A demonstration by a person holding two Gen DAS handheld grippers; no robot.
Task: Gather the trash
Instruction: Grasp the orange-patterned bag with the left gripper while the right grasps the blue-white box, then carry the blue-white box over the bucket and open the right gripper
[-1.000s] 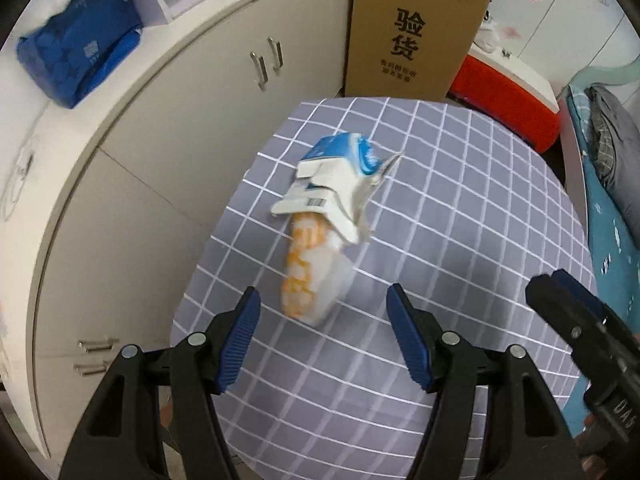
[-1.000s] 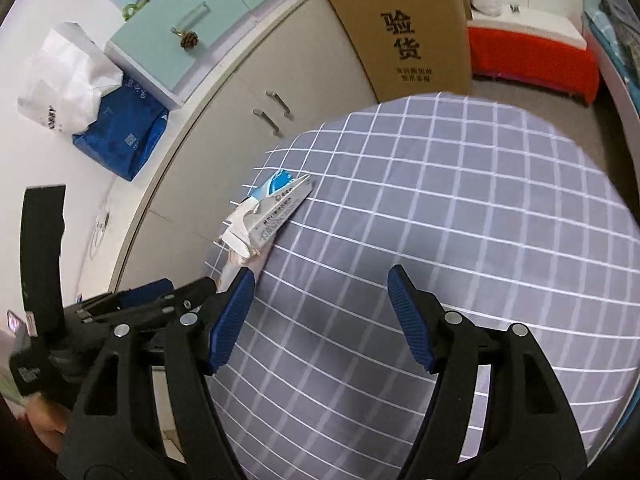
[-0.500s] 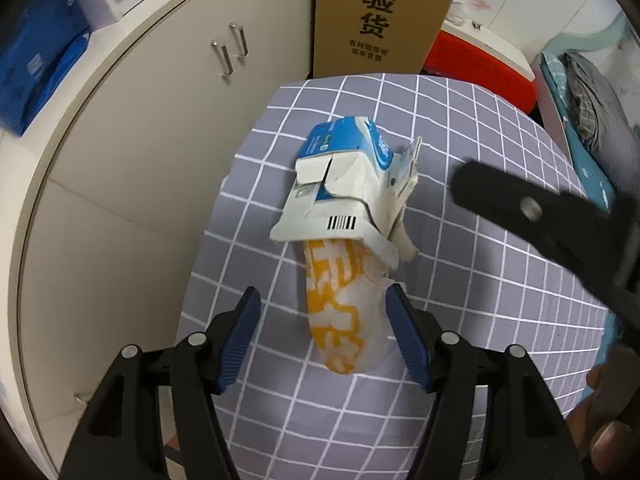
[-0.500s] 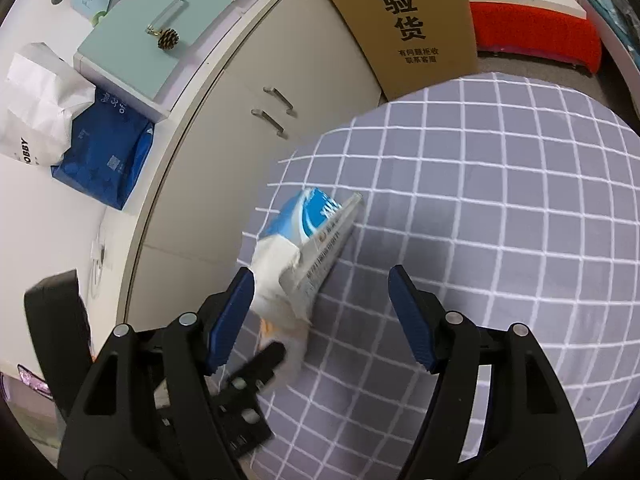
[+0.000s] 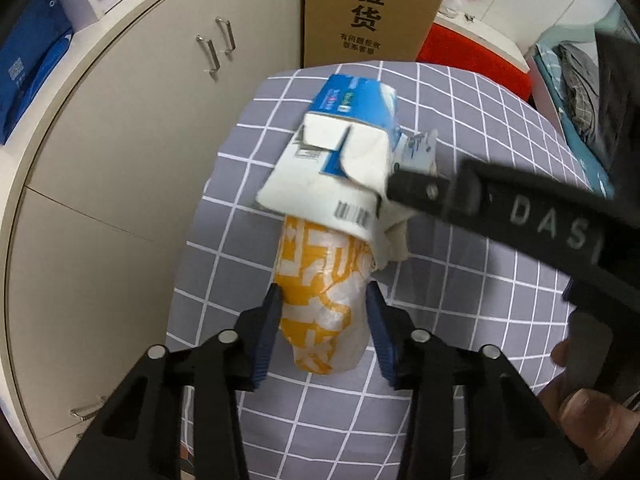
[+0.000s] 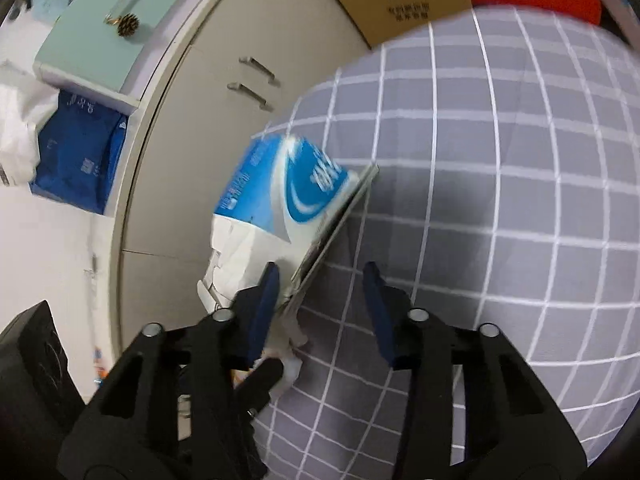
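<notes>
A crushed blue-and-white carton [image 5: 352,152] lies on the grey checked tablecloth [image 5: 460,320], over the far end of an orange-and-white plastic wrapper [image 5: 320,304]. My left gripper [image 5: 324,316] points down at the wrapper, its jaws closing with both pads against the wrapper's sides. My right gripper [image 6: 320,304] reaches the carton [image 6: 288,200] from the right. Its jaws are closing with the carton's flattened lower edge between them: the left pad touches it and the right pad stands apart. One of the right gripper's fingers [image 5: 440,196] lies against the carton's side.
The table stands against a beige cabinet [image 5: 132,152] with metal handles. A tall cardboard box [image 5: 372,12] and a red box [image 5: 472,56] stand beyond the table. Blue packages [image 6: 80,160] sit on a shelf at left. A person's hand [image 5: 592,420] holds the right gripper.
Both grippers came down onto the trash. The left jaws narrowed around the wrapper. The right gripper swung left to the carton and its jaws narrowed.
</notes>
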